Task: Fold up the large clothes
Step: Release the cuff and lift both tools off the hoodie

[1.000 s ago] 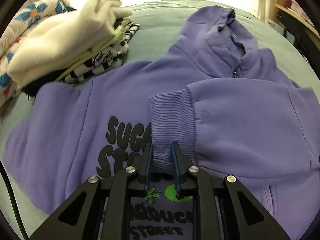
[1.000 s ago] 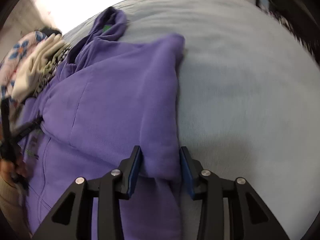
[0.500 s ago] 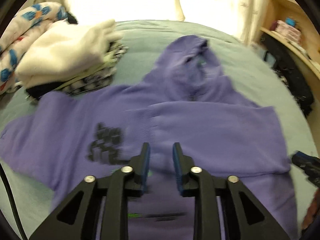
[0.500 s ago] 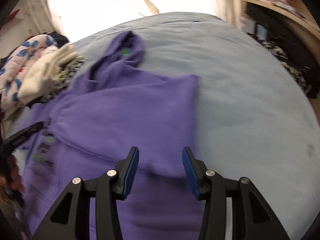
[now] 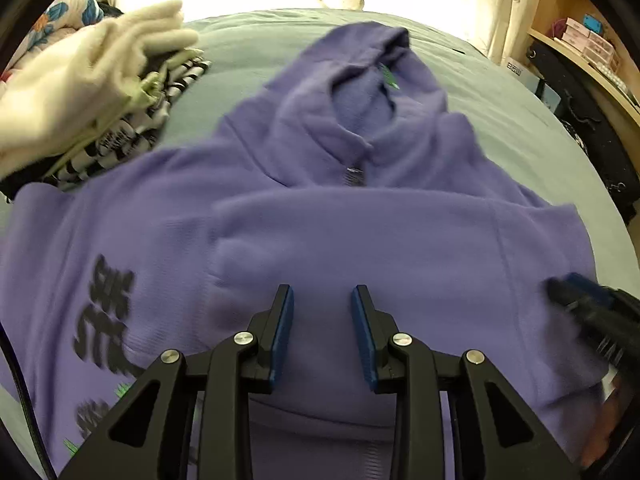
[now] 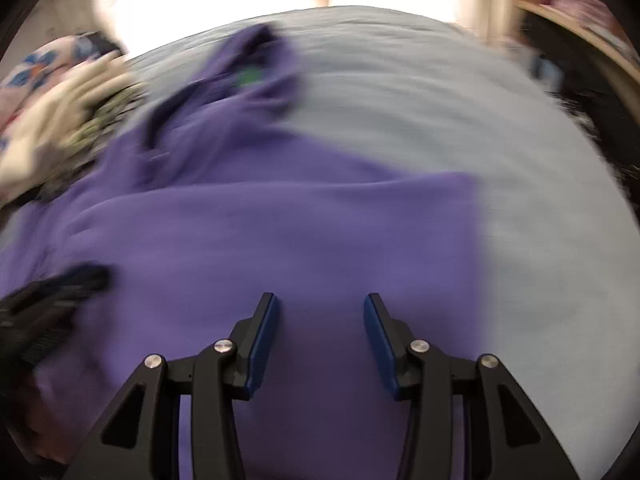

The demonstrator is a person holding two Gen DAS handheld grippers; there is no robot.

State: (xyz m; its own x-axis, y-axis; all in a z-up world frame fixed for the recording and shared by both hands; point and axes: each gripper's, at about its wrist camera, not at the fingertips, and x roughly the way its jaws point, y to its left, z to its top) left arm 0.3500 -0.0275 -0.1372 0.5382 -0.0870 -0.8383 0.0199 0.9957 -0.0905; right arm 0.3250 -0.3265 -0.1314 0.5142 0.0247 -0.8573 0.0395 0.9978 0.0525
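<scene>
Hovering both grippers, left gripper (image 5: 322,330) and right gripper (image 6: 320,340), fingers apart and empty, over soft, floppy purple hoodie (image 5: 360,240); we'd pinch its unfolded sleeve cuff.

Black lettering is printed on the purple hoodie (image 5: 320,240), but it is blurred; only a start like "ST" can be guessed at. Small print on the black-and-white garment (image 5: 120,140) cannot be read.

We see the purple hoodie (image 5: 360,240) lying flat on the bed, front up, hood farthest from us, one sleeve folded across the chest; black chest lettering is apparently blurred beyond reading.
</scene>
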